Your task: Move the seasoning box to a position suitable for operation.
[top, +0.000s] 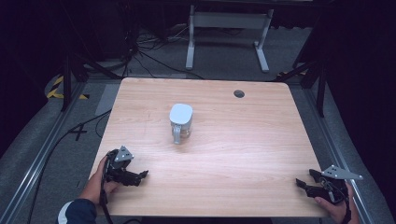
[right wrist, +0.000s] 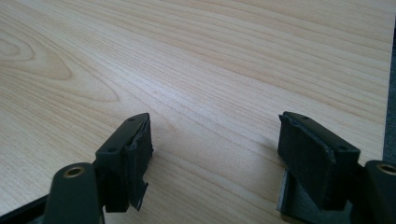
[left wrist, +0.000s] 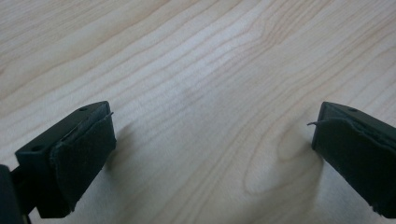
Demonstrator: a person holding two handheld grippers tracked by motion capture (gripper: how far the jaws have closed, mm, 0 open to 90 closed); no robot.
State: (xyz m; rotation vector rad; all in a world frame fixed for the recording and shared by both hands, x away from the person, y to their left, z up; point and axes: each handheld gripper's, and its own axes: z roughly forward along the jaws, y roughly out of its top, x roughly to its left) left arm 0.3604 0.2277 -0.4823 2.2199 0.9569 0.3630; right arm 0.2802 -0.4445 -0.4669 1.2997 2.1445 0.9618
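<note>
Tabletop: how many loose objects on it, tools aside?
1. A grey-lidded jug stands near the middle of the table, handle toward the person. The dark round spot near the far edge looks like a cable hole, not an object.

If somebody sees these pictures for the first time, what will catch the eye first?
First, the pale jug with a lid, alone near the middle of the wooden table, handle toward the person. Next, the two black grippers at the near edge, the left gripper and the right gripper, both open and holding nothing.
</note>
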